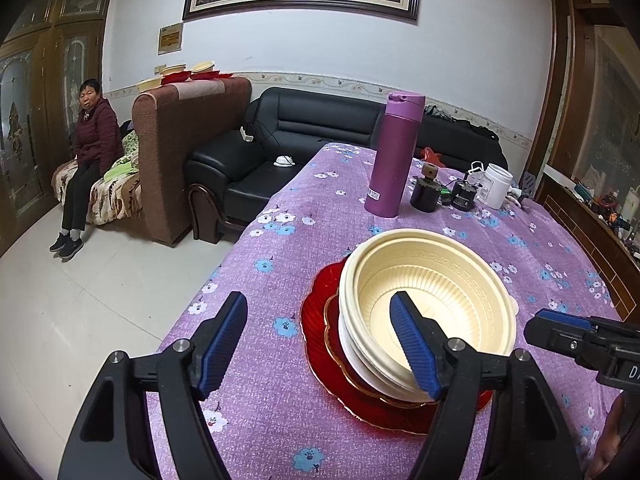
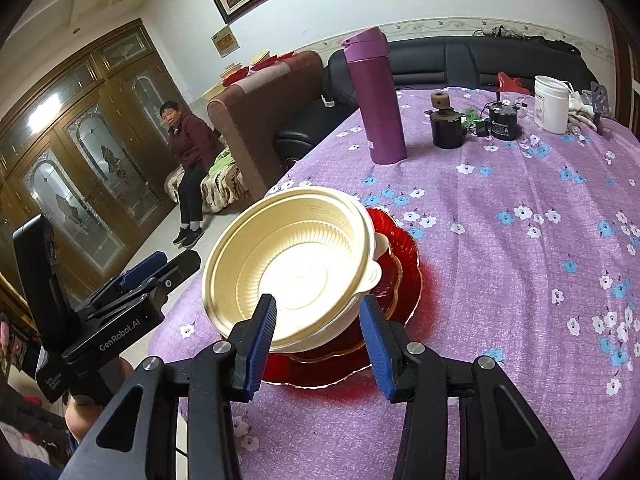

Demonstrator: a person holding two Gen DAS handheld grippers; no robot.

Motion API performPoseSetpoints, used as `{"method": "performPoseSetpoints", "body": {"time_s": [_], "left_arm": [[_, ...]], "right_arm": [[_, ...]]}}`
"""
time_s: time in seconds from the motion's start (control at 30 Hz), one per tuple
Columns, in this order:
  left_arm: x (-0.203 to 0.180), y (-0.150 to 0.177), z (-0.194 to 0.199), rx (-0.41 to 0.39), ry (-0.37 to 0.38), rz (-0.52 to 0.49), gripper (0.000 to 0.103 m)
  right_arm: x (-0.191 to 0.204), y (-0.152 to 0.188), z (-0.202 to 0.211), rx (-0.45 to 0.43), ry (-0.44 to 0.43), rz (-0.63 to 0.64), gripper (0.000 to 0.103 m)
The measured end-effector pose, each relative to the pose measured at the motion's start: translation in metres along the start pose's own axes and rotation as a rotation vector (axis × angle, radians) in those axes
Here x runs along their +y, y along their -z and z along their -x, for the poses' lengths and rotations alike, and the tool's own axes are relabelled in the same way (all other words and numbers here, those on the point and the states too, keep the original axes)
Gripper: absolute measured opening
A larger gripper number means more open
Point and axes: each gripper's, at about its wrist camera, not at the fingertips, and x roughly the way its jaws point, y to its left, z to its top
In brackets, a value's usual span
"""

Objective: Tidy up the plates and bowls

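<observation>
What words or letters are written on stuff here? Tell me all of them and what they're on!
"GenRobot.AI": white letters on the side of the left tongs' black body.
"DA": cut off at the picture's edge, on the right tongs' black body.
Purple flask: small white sticker near its base, too small to read.
Small black jar: white label print, too blurred to read.
White tub: side label, too blurred to read.
Wall plaque: unreadable.
</observation>
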Motion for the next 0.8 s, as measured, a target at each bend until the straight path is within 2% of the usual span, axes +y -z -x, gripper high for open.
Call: {"method": "performPoseSetpoints", "body": {"time_s": [0.8], "left_arm": [[0.0059, 0.002, -0.0043, 0.012, 0.004, 0.02, 0.076]], "right_arm": [[-0.005, 0.0009, -0.0008, -0.004, 0.008, -0.015, 0.051]]}}
